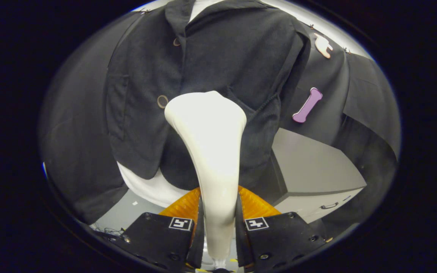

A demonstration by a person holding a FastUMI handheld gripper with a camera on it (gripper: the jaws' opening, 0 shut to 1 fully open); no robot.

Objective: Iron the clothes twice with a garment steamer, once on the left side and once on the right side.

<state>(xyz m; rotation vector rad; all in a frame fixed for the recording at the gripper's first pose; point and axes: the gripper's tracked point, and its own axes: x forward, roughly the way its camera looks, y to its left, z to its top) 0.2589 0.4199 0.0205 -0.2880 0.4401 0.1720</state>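
Gripping the steamer [211, 151] by its handle, the gripper [217, 227] has both fingers pressed on it; its long axis runs straight ahead, head against the jacket [203, 57] front near the lower hem.

The gripper view looks forward and slightly upward along the fingers (clamped on the steamer [207, 151] handle), facing the dark jacket [211, 57] front-on from close range; a grey cabinet [313, 178] sits right of the jacket.
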